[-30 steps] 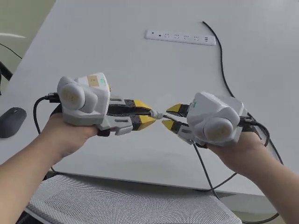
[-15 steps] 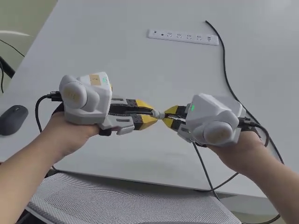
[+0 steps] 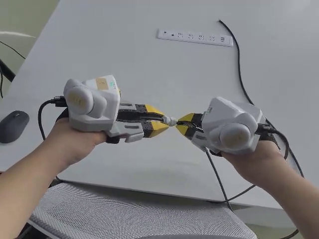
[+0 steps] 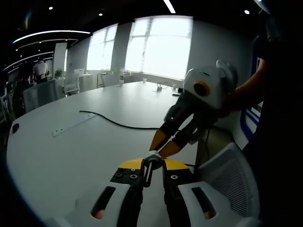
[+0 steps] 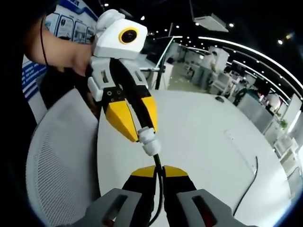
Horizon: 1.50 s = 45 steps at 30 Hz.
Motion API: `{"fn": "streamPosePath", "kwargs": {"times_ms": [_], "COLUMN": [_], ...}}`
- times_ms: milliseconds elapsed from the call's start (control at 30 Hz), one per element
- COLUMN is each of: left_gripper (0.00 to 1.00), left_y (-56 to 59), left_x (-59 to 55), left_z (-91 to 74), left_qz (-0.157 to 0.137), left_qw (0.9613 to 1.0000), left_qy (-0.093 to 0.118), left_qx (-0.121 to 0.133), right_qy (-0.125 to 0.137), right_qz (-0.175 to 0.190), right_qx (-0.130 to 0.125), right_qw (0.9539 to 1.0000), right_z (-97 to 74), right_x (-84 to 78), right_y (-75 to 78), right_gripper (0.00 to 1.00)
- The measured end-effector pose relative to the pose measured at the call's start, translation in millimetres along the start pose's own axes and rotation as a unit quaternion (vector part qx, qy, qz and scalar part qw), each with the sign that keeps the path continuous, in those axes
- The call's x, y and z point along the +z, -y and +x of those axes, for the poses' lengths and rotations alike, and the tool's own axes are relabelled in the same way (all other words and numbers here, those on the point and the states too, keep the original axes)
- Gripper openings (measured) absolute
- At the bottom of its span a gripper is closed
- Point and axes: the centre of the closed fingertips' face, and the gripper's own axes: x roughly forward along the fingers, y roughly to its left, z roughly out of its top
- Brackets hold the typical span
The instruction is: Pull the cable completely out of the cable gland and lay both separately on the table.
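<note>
Above the near edge of the white table (image 3: 124,59), my two grippers meet tip to tip. My left gripper (image 3: 162,123) is shut on the small white cable gland (image 3: 169,121), which sticks out past its yellow tips. In the left gripper view the gland (image 4: 152,159) sits between the left gripper's (image 4: 152,165) jaws. A thin black cable (image 5: 159,170) leaves the gland (image 5: 148,141) and runs straight into my right gripper (image 5: 159,172), which is shut on it. In the head view the right gripper (image 3: 183,124) sits just right of the gland.
A white power strip (image 3: 194,38) lies at the far side of the table, with a black cord (image 3: 241,74) curving down the right side. A dark mouse (image 3: 13,127) rests at the left edge. A grey mesh chair (image 3: 134,214) is below the grippers.
The right gripper's jaws stood open around the cable a second ago and have shut on it. The left gripper has kept its hold on the gland.
</note>
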Motion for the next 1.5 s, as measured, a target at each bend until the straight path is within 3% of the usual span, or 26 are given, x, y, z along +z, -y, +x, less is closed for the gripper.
{"fn": "streamPosePath", "kwargs": {"times_ms": [233,533,1033,1500], "left_gripper": [0.15,0.15,0.15,0.15], "left_y": [0.3,-1.0,-1.6,5.0], "left_x": [0.3,1.7,-0.7,-7.8], "left_z": [2.0,2.4,-1.3,-2.9], "left_qz": [0.0,0.001,0.003,0.005], "left_qw": [1.0,1.0,1.0,0.9999], "left_qy": [0.0,0.001,0.0,0.0], "left_qx": [-0.001,-0.001,0.0,-0.014], "right_qy": [-0.015,-0.029,-0.053,-0.064], "right_qz": [0.085,0.144,0.165,0.167], "right_qx": [-0.002,-0.015,-0.043,-0.066], "right_qw": [0.9963,0.989,0.9839,0.9816], "right_z": [-3.5,-7.1,-15.5,-26.7], "right_x": [-17.5,-37.4,-65.9,-74.3], "right_y": [4.2,11.3,6.8,11.8], "right_gripper": [0.0,0.0,0.0,0.0]}}
